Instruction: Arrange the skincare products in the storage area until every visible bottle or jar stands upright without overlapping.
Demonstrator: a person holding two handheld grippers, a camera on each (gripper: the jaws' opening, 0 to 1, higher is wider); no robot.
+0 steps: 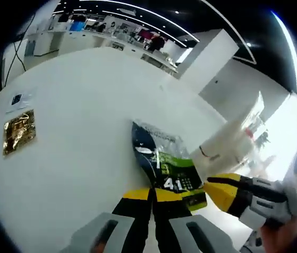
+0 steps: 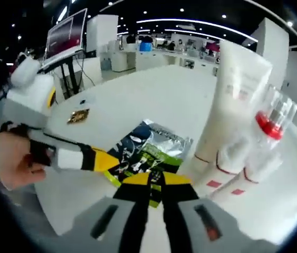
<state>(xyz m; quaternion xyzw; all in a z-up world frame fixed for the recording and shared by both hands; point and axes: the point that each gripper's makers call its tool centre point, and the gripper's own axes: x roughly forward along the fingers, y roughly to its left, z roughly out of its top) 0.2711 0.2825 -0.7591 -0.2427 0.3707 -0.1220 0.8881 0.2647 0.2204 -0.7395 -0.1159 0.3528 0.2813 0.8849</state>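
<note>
I am working over a white bench (image 1: 75, 158) with a tool in each hand. A flat foil sachet (image 1: 161, 161), dark blue with a green panel, lies on the bench at both tool tips. My left tool (image 1: 152, 196) has its yellow-tipped jaws drawn together at the sachet's near edge; I cannot tell whether they pinch it. In the right gripper view, my right tool (image 2: 151, 182) likewise shows jaws pressed close together over the sachet's (image 2: 148, 150) near end, grip uncertain.

Just beside the sachet, to its right, stand tall white tubes (image 2: 233, 105), upright on their caps and touching, with a clear bottle with a red collar (image 2: 269, 124) in front of them. A small gold packet (image 1: 18, 132) lies well apart on the bench.

I judge the sachet light, floppy and slick, best pinched by a sealed edge. The tubes look soft-walled and top-heavy, likely to topple if nudged; hold them low, near the cap.
</note>
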